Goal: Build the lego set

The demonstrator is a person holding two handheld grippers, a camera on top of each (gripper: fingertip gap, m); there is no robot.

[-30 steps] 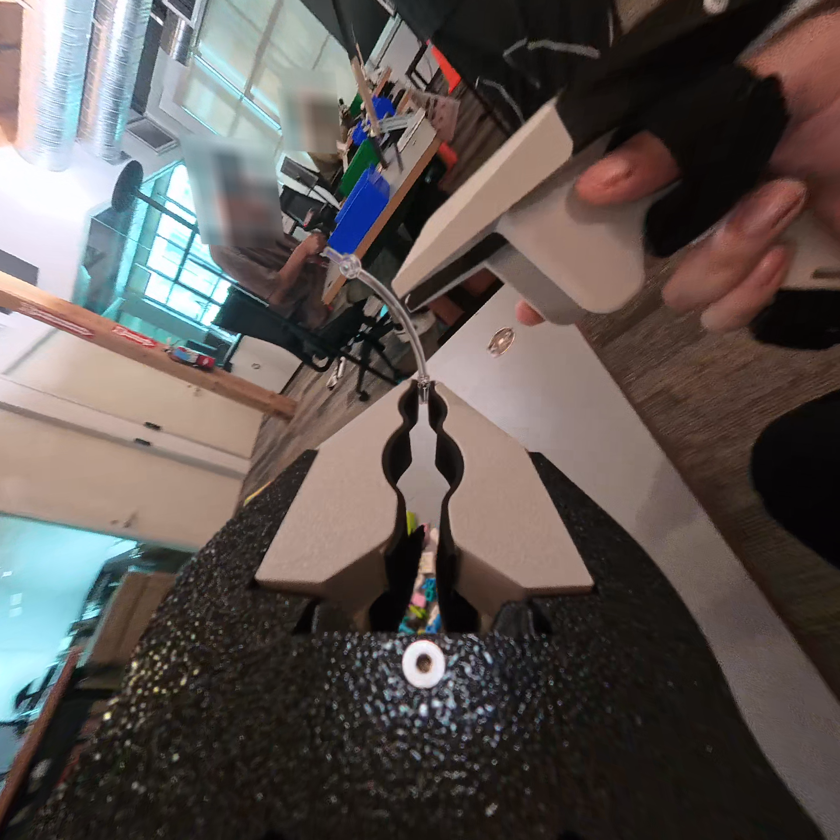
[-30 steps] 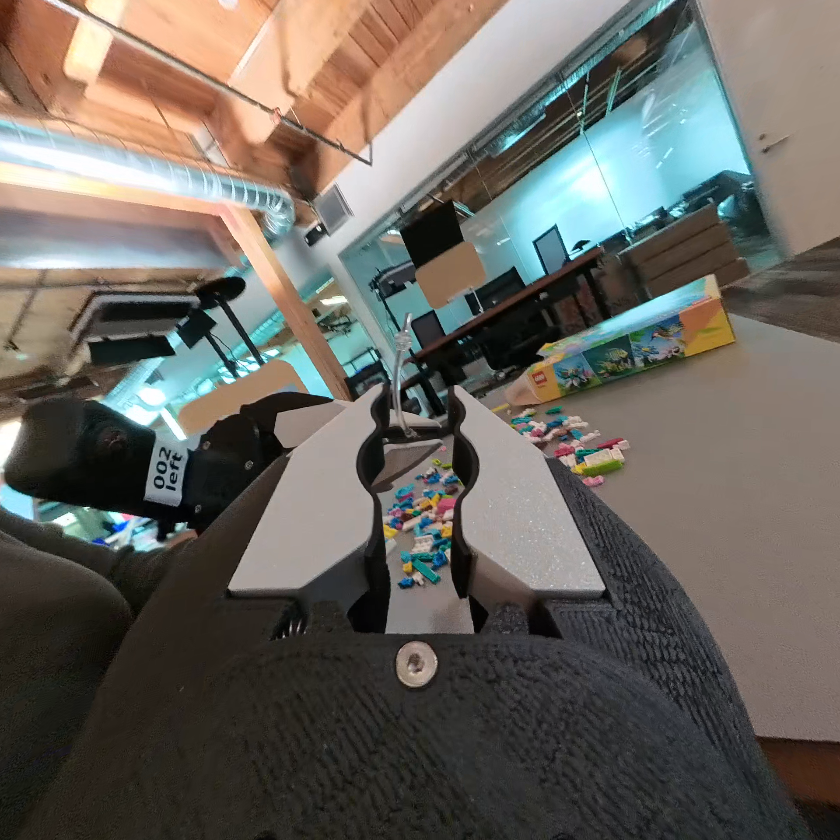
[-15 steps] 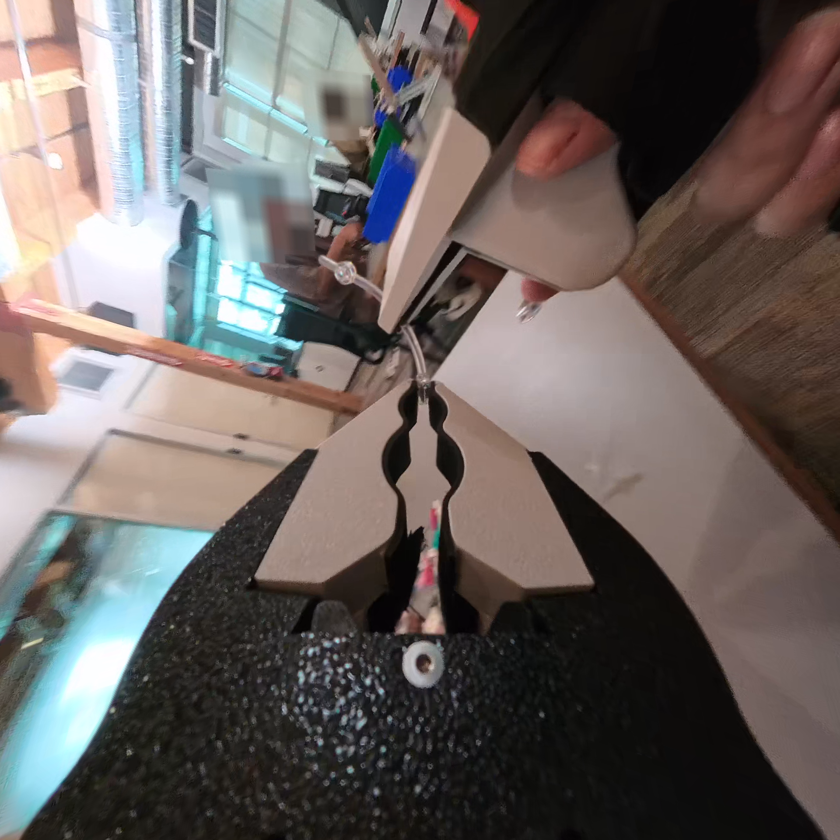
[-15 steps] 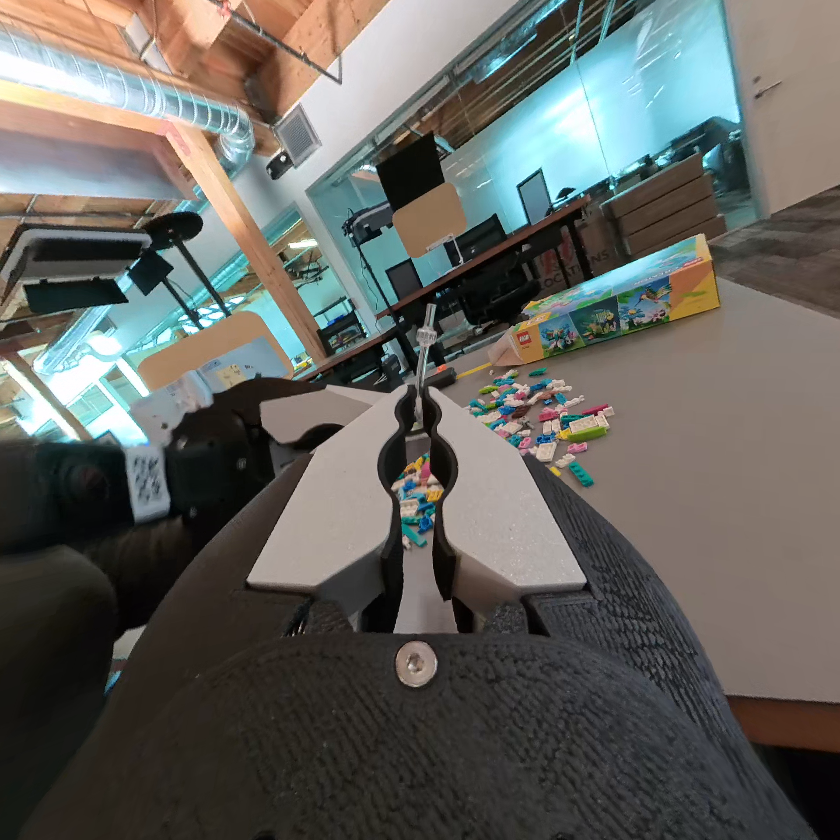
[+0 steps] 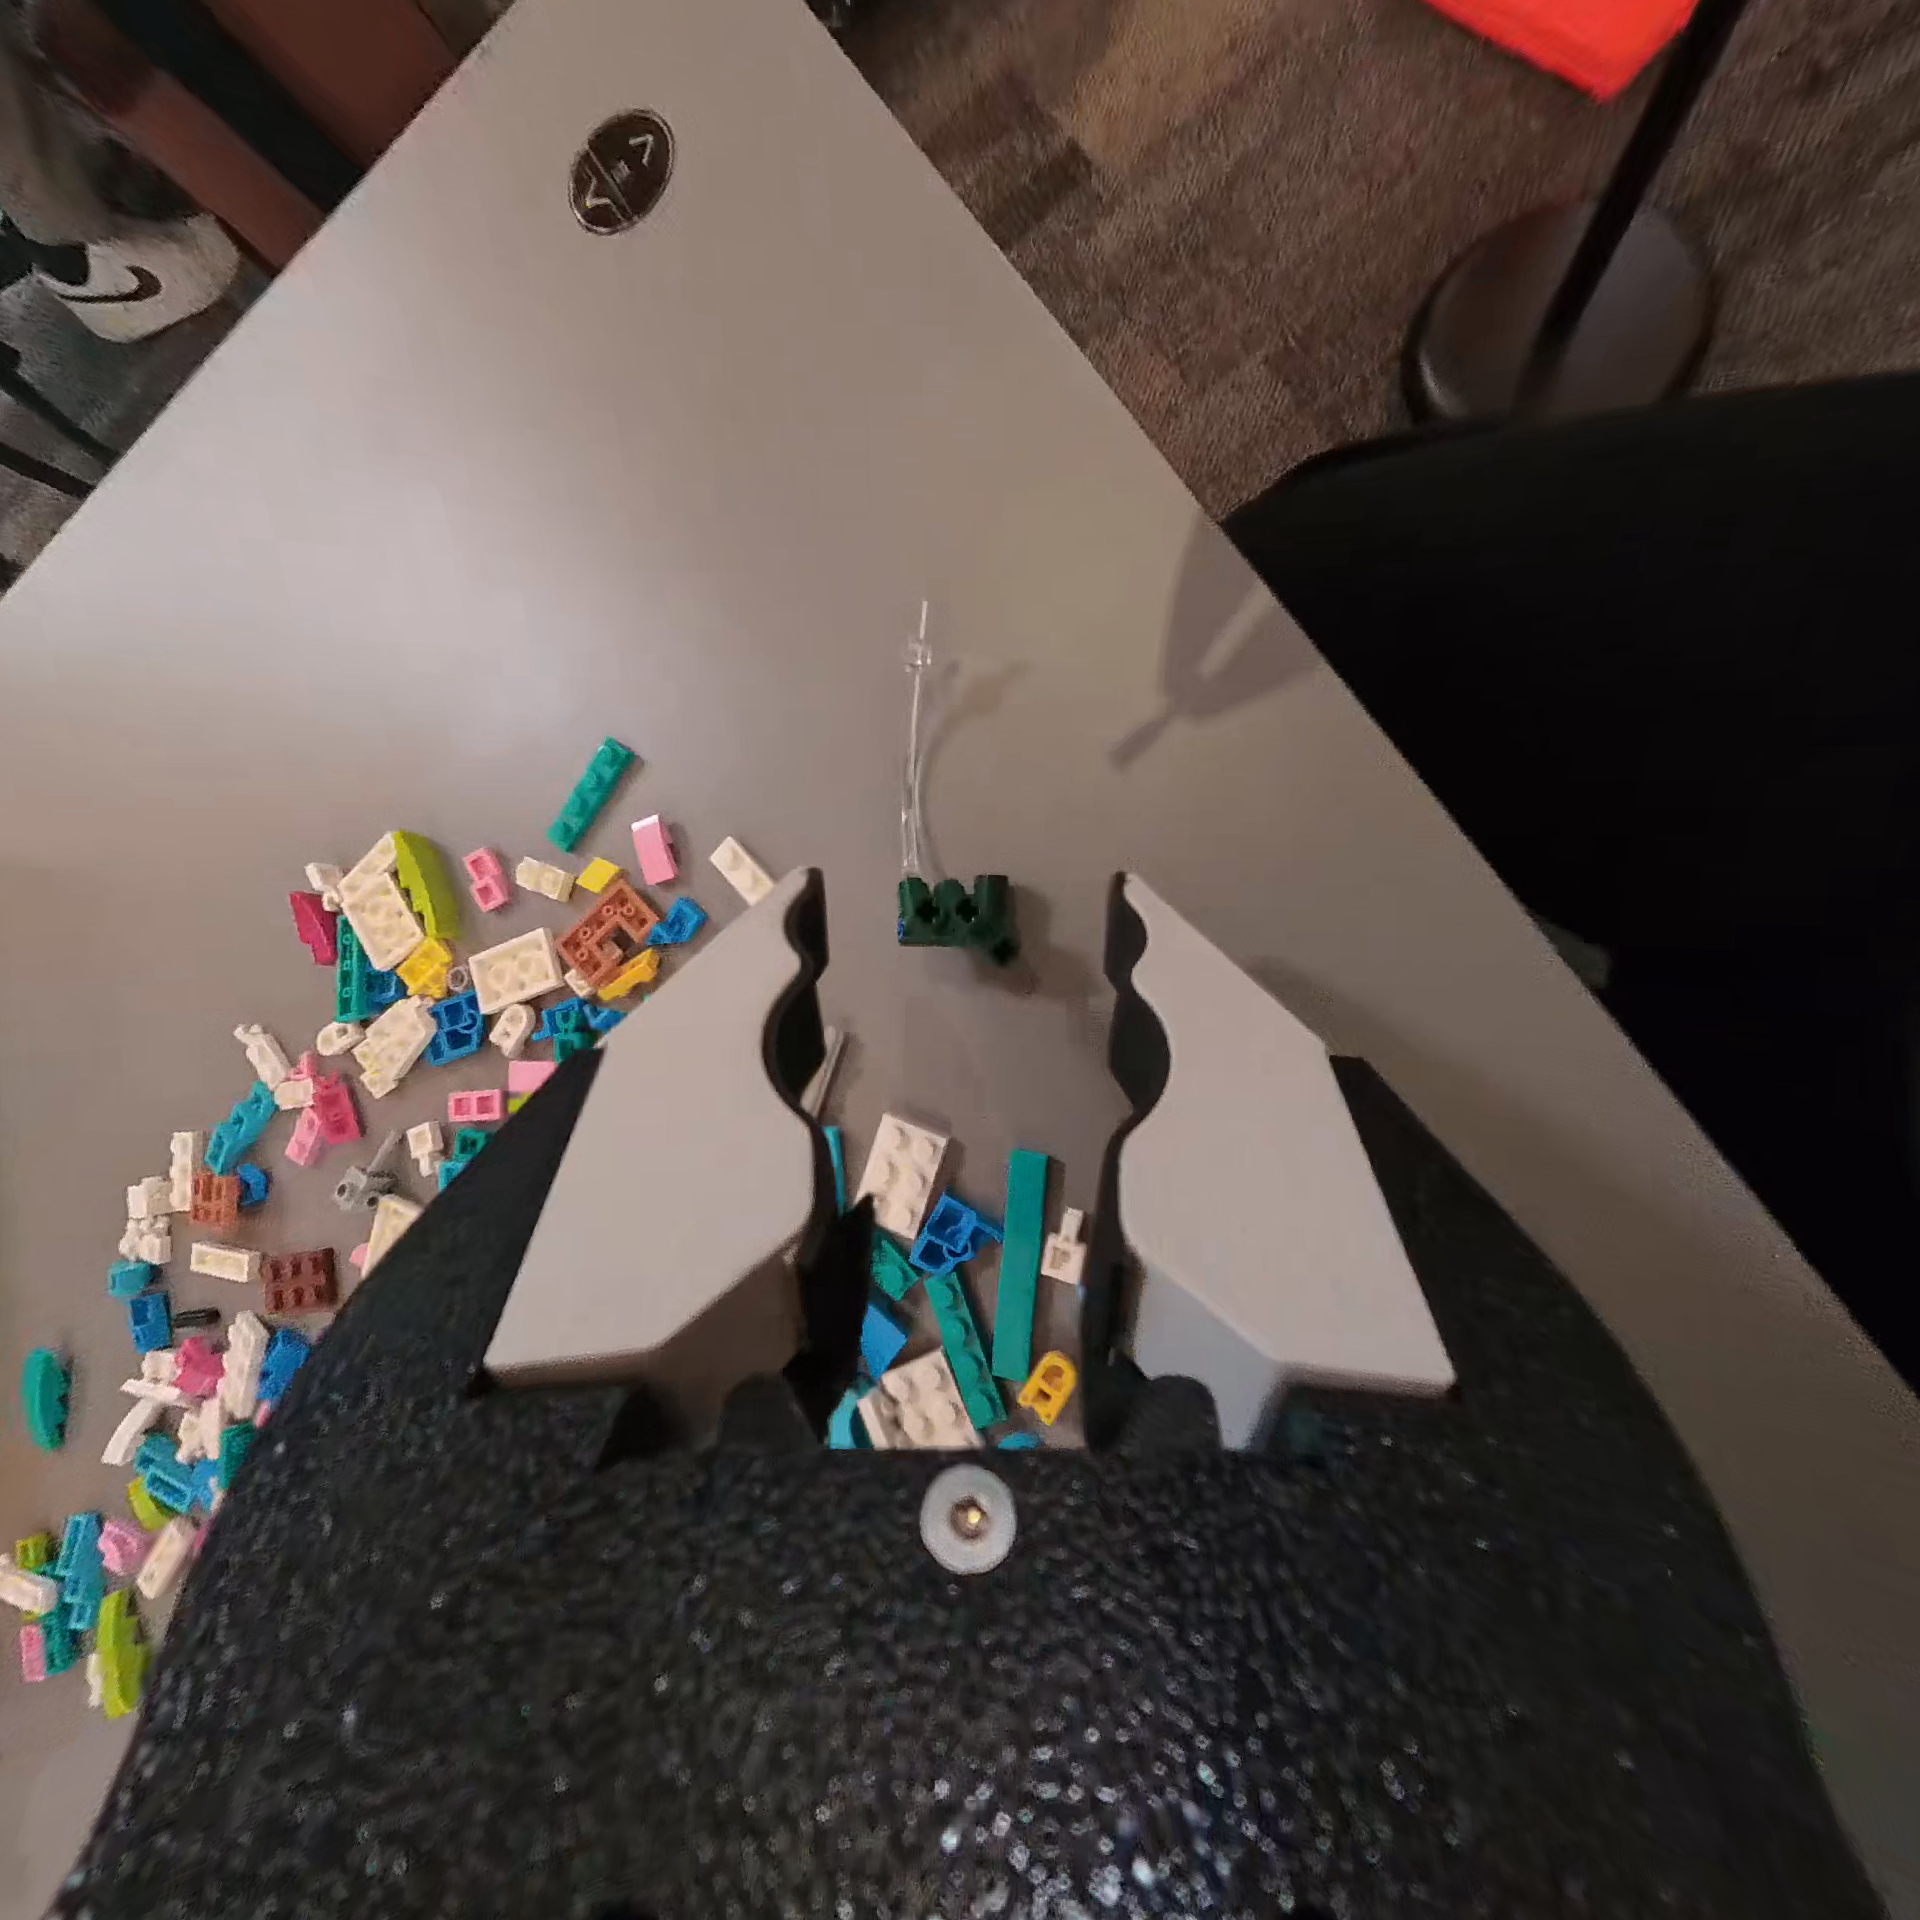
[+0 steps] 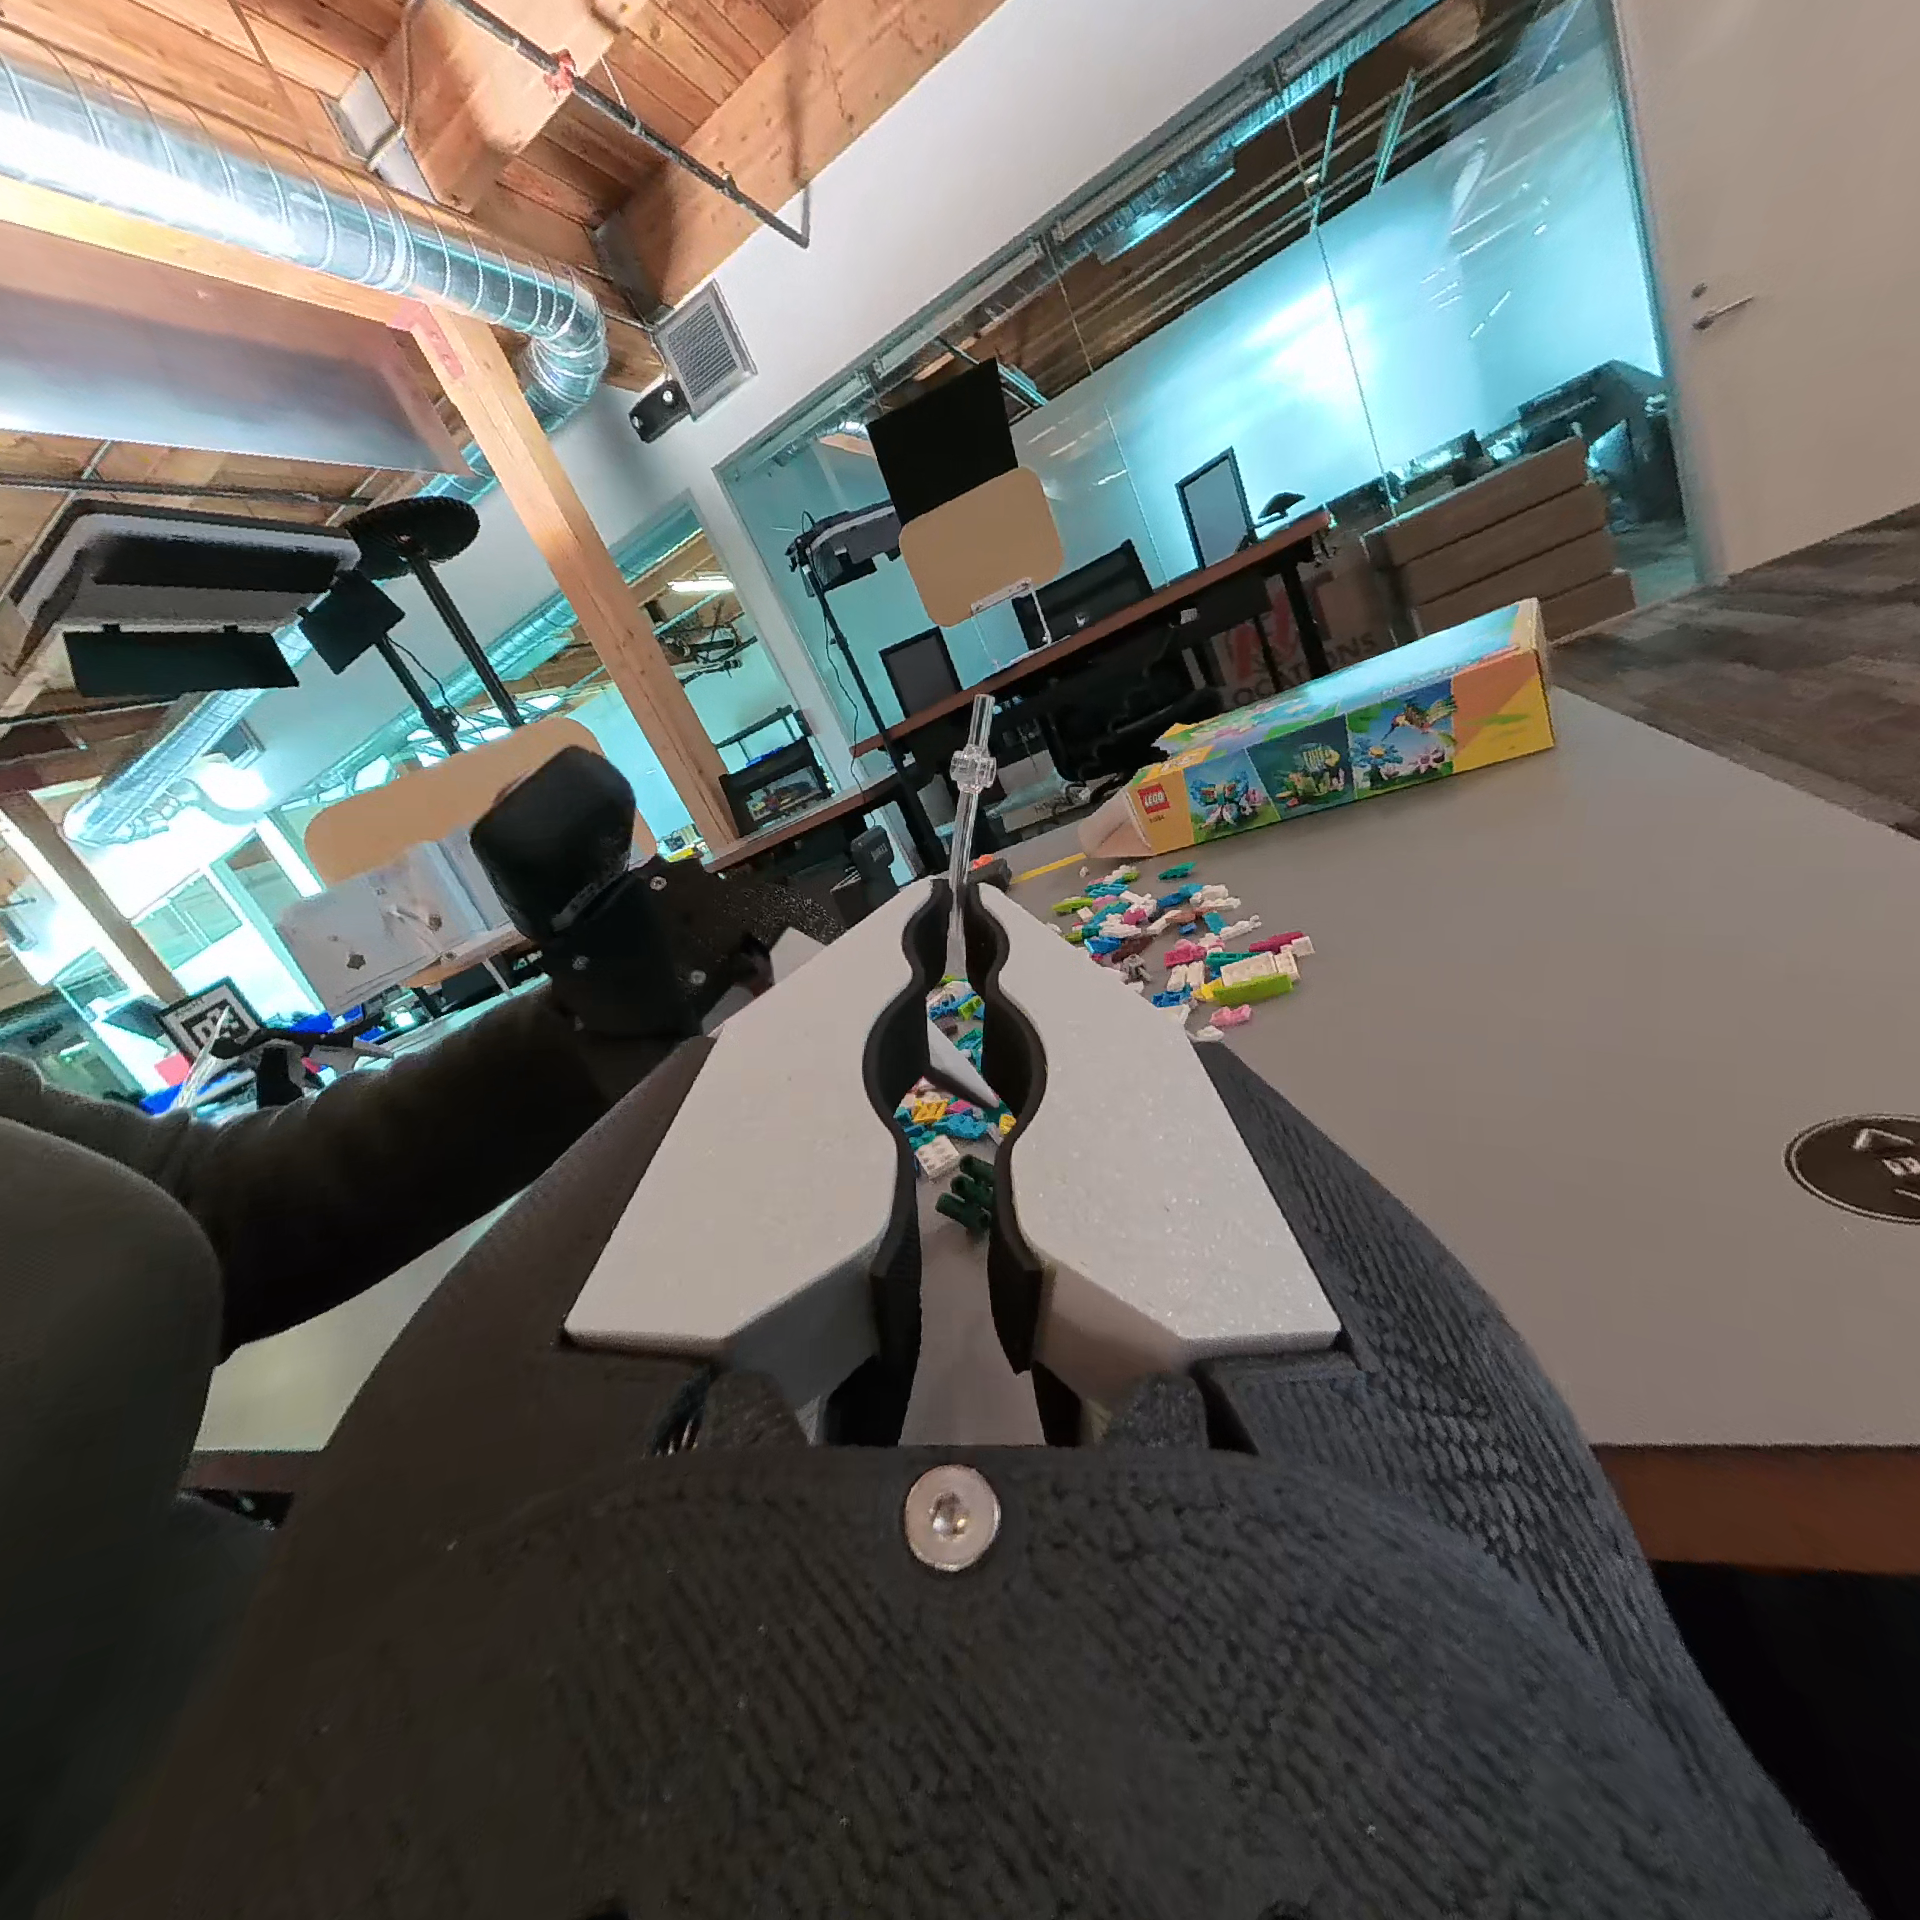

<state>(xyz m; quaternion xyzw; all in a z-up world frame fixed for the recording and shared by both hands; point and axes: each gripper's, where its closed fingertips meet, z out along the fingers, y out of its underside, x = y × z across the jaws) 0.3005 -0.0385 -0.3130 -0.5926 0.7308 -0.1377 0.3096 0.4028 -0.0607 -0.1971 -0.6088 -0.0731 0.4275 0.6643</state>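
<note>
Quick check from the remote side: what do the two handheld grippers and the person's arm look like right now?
Both grippers, left gripper and right gripper, have pale grey wedge fingers with wavy black inner pads, on rough black bodies with a central silver screw. The arm wears a dark sleeve.

An open-plan office: glass-walled rooms (image 6: 1351, 416), desks (image 6: 1122, 623) with office chairs (image 6: 1112, 686), exposed wooden beams (image 6: 561, 540), a silver air duct (image 6: 312, 208), and carpet (image 5: 1195, 208).

Left gripper (image 5: 966, 904) spread wide above grey table (image 5: 499, 499), dark green piece (image 5: 954, 912), clear rod (image 5: 914, 758), scattered bricks (image 5: 395, 1039)
</note>
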